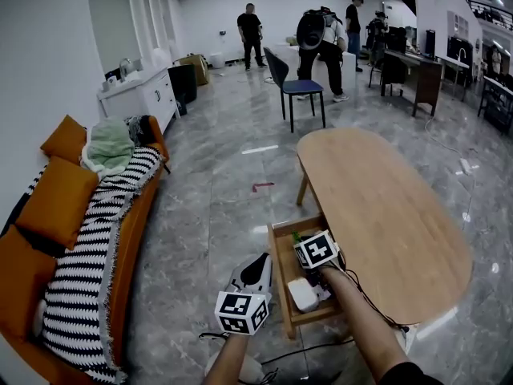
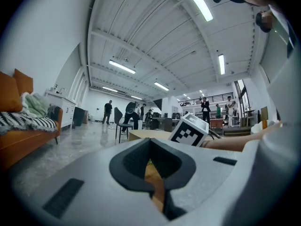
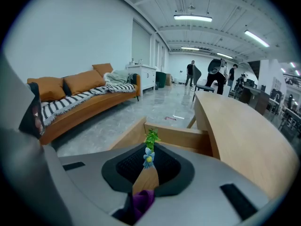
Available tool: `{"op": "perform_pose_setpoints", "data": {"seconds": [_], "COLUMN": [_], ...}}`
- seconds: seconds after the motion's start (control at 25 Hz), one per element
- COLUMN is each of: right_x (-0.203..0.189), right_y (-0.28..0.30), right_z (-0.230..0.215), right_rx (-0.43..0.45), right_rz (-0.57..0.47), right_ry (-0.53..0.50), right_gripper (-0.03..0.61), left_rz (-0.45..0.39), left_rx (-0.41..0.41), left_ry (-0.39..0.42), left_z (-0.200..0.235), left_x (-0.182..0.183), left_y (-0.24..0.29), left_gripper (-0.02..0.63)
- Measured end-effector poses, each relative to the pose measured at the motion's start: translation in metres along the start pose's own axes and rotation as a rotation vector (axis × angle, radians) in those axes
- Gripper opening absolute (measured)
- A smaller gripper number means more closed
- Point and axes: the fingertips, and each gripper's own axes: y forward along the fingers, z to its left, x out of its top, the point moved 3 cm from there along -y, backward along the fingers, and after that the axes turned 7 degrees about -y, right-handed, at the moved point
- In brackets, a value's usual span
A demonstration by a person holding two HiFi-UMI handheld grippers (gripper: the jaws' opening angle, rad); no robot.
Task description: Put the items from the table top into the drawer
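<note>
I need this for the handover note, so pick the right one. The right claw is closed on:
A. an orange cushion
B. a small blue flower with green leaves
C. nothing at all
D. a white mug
B: in the right gripper view a small blue flower with green leaves sits pinched in the right claw, above the open wooden drawer.

My head camera looks steeply down from above and behind the left gripper [image 1: 260,261] and right gripper [image 1: 300,241], onto the drawer [image 1: 280,251] at their tips. The left gripper's camera sits close behind its jaws and faces level across the room. The right gripper's camera tilts down into the drawer. All three views share the table [image 1: 385,207] and the sofa [image 1: 120,239].
</note>
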Motion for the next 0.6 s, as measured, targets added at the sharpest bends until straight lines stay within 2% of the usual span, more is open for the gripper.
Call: {"op": "perform_pose_setpoints", "data": {"seconds": [0.32, 0.6], "right_x": [-0.0078, -0.0093], "right_y": [0.0039, 0.0052], "right_z": [0.0027, 0.006], "right_rx": [0.031, 0.072], "right_rz": [-0.001, -0.017], "right_ry": [0.032, 0.087], "right_gripper": [0.065, 0.172], "left_rz": [-0.011, -0.006], "left_rx": [0.014, 0.019], "left_ry": [-0.03, -0.033], "left_z": [0.0059, 0.008], "left_x": [-0.0017, -0.0047], "left_y": [-0.004, -0.008], "left_gripper": [0.003, 0.003]}}
